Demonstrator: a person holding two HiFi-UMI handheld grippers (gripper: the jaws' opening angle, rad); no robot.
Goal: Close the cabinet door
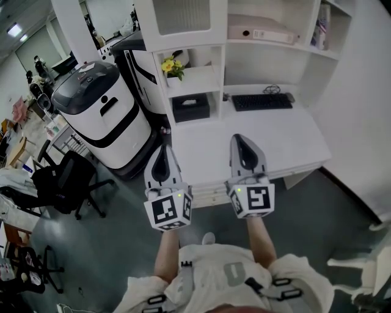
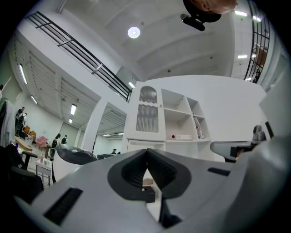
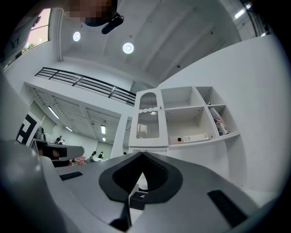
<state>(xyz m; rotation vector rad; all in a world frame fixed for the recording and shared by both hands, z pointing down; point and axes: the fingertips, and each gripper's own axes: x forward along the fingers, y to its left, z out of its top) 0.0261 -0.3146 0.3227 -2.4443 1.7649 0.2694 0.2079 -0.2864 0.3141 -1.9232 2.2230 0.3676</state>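
Note:
The white cabinet door (image 1: 183, 15) with a ribbed glass pane is at the upper left of the white desk hutch. The same door (image 2: 148, 111) (image 3: 148, 116) looks flat against the cabinet front in both gripper views. My left gripper (image 1: 164, 148) (image 2: 146, 151) hangs over the desk's front left corner, shut, with nothing between its tips. Beside it, my right gripper (image 1: 242, 139) (image 3: 142, 154) is over the desk's front edge, also shut and empty. Both point toward the hutch and stand well short of the door.
On the white desk (image 1: 287, 147) lies a black keyboard (image 1: 261, 101). The hutch shelves hold a black tissue box (image 1: 190, 107), yellow flowers (image 1: 173, 66), a flat white box (image 1: 263, 33) and books (image 1: 321, 27). A white and black machine (image 1: 104, 116) and an office chair (image 1: 64, 180) stand at the left.

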